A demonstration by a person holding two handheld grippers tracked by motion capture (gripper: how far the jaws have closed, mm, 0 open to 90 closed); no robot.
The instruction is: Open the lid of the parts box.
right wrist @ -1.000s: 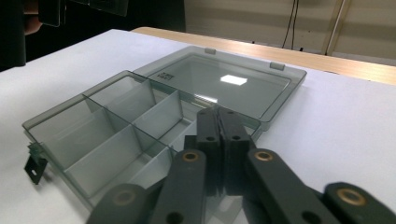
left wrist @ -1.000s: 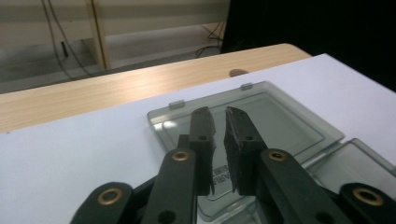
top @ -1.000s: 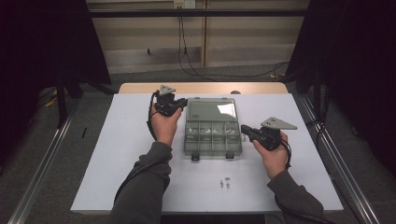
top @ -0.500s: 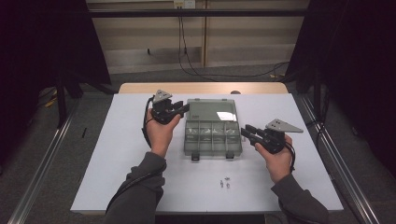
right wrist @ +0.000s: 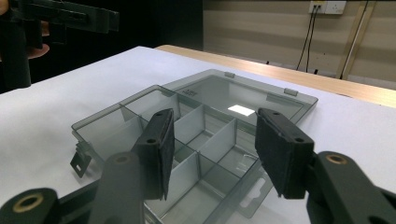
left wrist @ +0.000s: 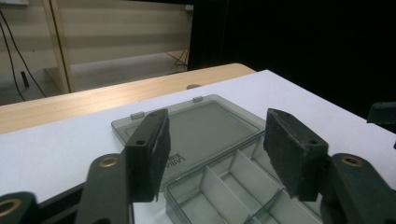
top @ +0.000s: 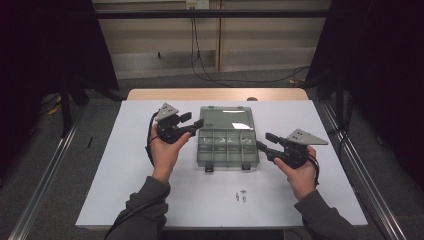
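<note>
Both grippers' jaws have just been opening, and the left gripper (top: 196,123) has drawn off the organiser box (top: 227,142) toward its left edge. The right gripper (top: 263,142) sits at the box's right edge (nothing between either pair of half-spread jaws). The box lies open just ahead of both, seemingly released and ready for filling.

Recording lab: white worktop (top: 150,190) between black curtains (top: 45,45), floor rails (top: 45,185), wall socket (top: 196,4) with dangling cables (top: 197,55).
</note>
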